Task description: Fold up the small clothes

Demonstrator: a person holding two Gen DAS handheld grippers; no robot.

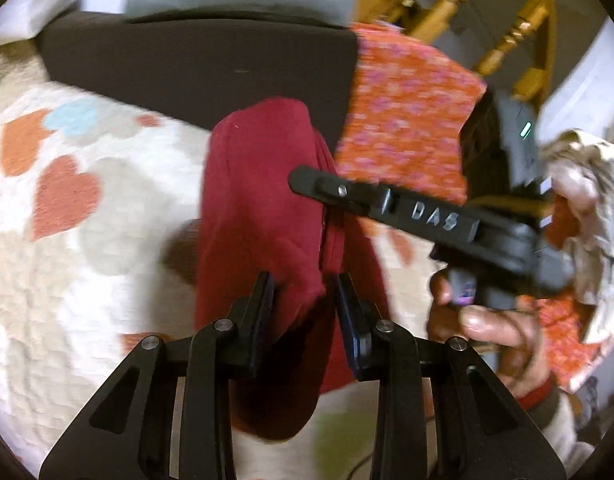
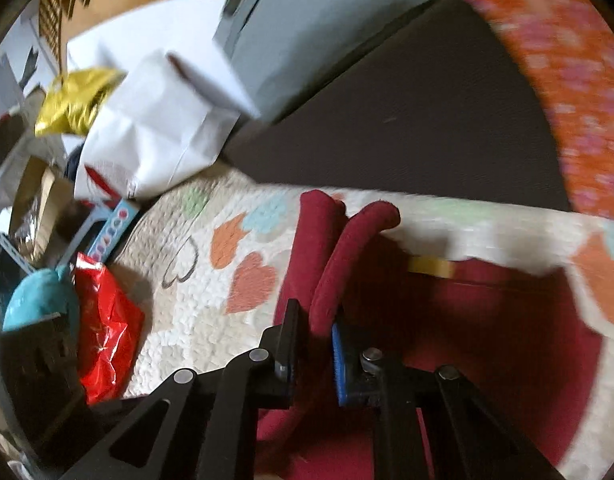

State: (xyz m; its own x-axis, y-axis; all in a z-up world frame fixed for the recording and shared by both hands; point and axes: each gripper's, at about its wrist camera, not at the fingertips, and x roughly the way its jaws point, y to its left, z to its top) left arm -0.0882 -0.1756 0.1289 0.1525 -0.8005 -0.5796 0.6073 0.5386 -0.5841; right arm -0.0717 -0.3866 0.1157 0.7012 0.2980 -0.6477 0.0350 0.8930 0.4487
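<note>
Crimson knit garment [image 1: 259, 200], softly bunched

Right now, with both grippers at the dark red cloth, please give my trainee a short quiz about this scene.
1. True or false: the left gripper is closed on the dark red fabric garment.
2. What does the quilted cream bedcover show? A) hearts B) stripes C) stars
3. Which folded cloth lies beyond the red garment, next to the dark brown cushion?

Key:
1. True; the right gripper pinches a fold of it too.
2. A.
3. The orange and pink patterned cloth.
</note>
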